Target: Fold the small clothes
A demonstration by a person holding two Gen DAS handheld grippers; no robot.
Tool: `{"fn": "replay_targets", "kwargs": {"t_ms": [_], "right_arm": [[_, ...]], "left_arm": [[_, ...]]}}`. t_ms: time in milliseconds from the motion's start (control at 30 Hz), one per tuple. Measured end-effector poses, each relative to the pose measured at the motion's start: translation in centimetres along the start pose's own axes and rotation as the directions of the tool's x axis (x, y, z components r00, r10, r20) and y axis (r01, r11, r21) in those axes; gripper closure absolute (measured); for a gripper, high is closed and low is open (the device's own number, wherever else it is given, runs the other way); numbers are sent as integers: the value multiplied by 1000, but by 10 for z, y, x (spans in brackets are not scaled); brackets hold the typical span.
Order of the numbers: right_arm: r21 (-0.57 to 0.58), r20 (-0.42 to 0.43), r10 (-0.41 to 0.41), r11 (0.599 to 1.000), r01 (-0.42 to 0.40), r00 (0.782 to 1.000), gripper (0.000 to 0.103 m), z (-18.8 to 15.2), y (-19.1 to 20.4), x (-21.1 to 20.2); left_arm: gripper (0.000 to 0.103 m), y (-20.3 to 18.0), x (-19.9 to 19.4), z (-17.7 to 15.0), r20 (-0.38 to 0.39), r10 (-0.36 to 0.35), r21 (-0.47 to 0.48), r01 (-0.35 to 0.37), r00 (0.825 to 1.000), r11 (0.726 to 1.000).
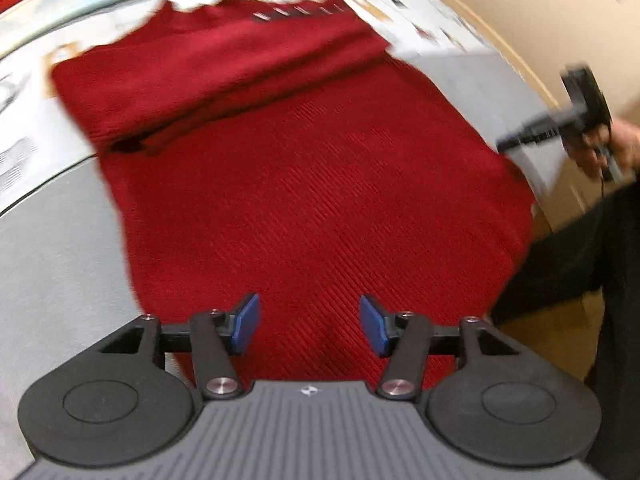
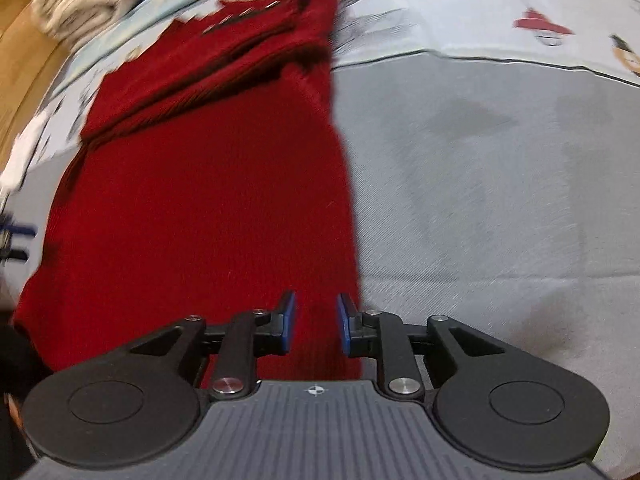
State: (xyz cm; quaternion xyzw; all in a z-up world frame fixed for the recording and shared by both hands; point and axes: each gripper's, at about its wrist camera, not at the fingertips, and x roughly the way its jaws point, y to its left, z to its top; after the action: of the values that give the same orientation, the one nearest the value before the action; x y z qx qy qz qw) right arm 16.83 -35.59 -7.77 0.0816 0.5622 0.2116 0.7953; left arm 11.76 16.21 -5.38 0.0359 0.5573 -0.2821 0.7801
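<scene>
Surface: grey cloth table cover, printed sheet along its far edge; cardboard-brown wall beyond.
Left gripper: mine, jaws apart, nothing between them, hovering over the near hem.
Right gripper: narrower gap, pads clear of the fabric, above the garment's right edge.
Sweater: red rib-knit, flat on the table, sleeve folded across the far chest.
Handling: I judge it soft, light, limp; it will sag.
Hold: I'd pinch both near hem corners.
</scene>
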Motion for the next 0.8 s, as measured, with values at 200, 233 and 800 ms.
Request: {"fn": "replay_targets", "kwargs": {"t_ms": [200,233,800], "right_arm": [[-121,-81,-19,993,9,997,73,-24,6,4],[-136,-92,-31,991,19,995,73,-25,6,5],[-247,-159,-111,967,70,981,68,-45,14,9]], "left_arm": [[38,4,17,-11,-122,52,17,-51,991,999],[38,8,18,-16,-139,63,11,-62,988,998],[74,10,27,-95,-242,47,98,-24,969,995]]}}
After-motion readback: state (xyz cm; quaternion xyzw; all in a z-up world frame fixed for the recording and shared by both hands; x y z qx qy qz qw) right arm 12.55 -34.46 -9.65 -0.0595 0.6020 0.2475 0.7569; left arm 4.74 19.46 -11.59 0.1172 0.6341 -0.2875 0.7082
